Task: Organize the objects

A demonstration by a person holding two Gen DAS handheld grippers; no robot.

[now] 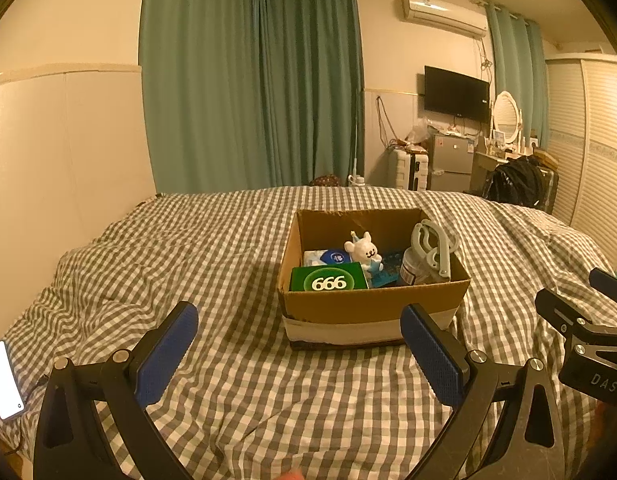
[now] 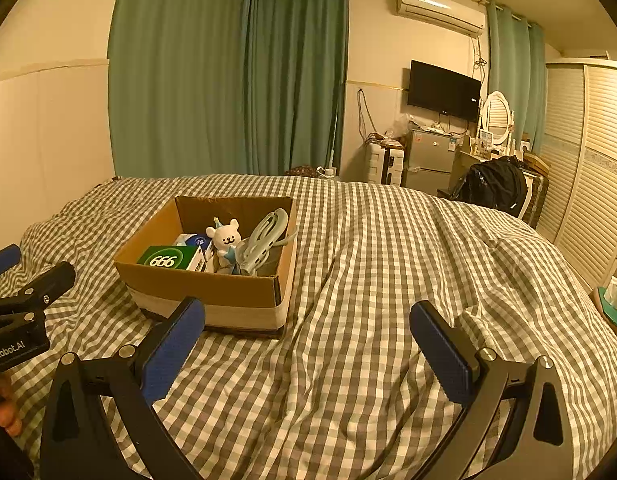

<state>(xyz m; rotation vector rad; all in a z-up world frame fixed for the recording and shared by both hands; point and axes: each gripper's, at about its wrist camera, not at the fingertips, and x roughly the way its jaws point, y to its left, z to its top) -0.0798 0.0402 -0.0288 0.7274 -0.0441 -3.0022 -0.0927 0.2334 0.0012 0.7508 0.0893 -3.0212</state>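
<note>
Cardboard box (image 1: 372,304) on the checked bed (image 1: 228,360), containing a green "666" packet (image 1: 328,278), white bear toy (image 1: 364,254) and pale folding hanger (image 1: 434,244). Only the left wrist view shows a phone (image 1: 2,380) left of the box. Left hand-held gripper (image 1: 300,356) and right hand-held gripper (image 2: 308,352), both wide open and empty, sit near the box's front.

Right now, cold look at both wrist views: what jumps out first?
The open cardboard box in the middle of the checked bedspread, packed with a green "666" box, a white bear toy and pale folded hangers. Both grippers, left and right, are open and empty on the near side of it. A lit phone lies at the bed's left edge.
</note>
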